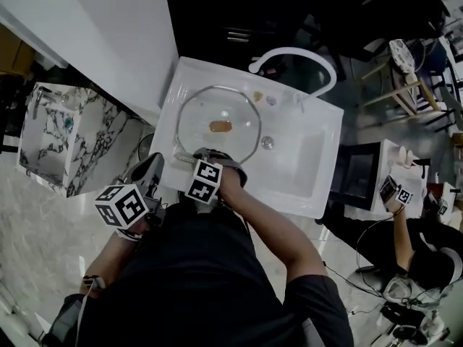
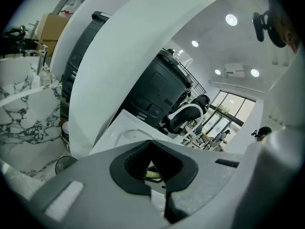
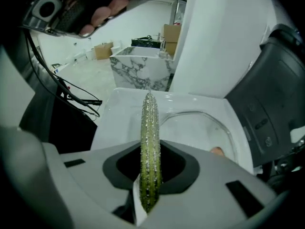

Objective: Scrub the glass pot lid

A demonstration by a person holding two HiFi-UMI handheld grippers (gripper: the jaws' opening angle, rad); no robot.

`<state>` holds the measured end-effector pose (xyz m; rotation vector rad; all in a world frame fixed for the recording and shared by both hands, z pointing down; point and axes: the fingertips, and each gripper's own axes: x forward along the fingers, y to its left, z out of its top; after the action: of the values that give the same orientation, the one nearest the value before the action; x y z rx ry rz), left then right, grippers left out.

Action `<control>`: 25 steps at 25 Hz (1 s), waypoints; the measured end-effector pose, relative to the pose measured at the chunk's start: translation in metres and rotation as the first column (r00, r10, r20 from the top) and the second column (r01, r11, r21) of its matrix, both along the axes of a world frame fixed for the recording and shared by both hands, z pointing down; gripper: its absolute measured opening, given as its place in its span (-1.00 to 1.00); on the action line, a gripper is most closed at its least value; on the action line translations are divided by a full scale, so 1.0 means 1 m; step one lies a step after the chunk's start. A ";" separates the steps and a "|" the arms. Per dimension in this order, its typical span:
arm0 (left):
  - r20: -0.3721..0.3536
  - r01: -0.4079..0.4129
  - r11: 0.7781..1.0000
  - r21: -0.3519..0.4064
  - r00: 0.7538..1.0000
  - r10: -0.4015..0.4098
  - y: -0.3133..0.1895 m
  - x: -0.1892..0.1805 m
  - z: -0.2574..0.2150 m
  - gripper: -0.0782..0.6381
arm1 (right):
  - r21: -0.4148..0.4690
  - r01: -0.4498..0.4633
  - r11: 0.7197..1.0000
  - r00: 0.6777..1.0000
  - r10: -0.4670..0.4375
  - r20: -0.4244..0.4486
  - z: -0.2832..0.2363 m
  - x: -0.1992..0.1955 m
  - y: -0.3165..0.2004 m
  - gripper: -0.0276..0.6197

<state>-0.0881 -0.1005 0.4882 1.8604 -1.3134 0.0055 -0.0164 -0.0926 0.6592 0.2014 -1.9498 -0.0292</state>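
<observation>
**Pad aimed at lid, other gripper parked**

Left gripper: jaws closed, nothing evidently held, sits off the sink at its near-left corner, probably just out of the way. Right gripper is clamped on a green scrub pad, held edge-on and pointed at the glass pot lid so it can reach the near rim. The lid lies flat in the sink's left part. Whether the pad touches it is unclear.
</observation>
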 end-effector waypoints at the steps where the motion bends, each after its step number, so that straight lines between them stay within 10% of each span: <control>1: -0.002 -0.005 1.000 0.004 1.000 0.005 -0.001 0.002 -0.001 -0.78 | 0.055 -0.016 0.998 1.000 0.016 -0.002 -0.007 0.009 -0.012 -0.71; 5: -0.012 -0.012 1.000 0.013 1.000 0.012 -0.003 0.006 -0.005 -0.78 | 0.256 -0.023 0.967 0.997 0.040 -0.065 -0.022 0.041 -0.061 -0.71; 12: -0.014 0.008 1.000 0.008 1.000 -0.008 0.000 0.002 -0.004 -0.78 | 0.290 -0.030 0.957 0.995 0.057 -0.084 0.001 0.056 -0.067 -0.71; 25: -0.031 -0.020 1.000 -0.018 0.999 0.020 -0.004 0.012 0.008 -0.78 | 0.017 -0.008 1.000 1.000 0.008 -0.027 0.024 0.046 0.026 -0.71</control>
<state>-0.0766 -0.1047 0.4966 1.8508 -1.2700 -0.0001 0.0299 -0.0662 0.6829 0.2190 -1.9219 -0.0433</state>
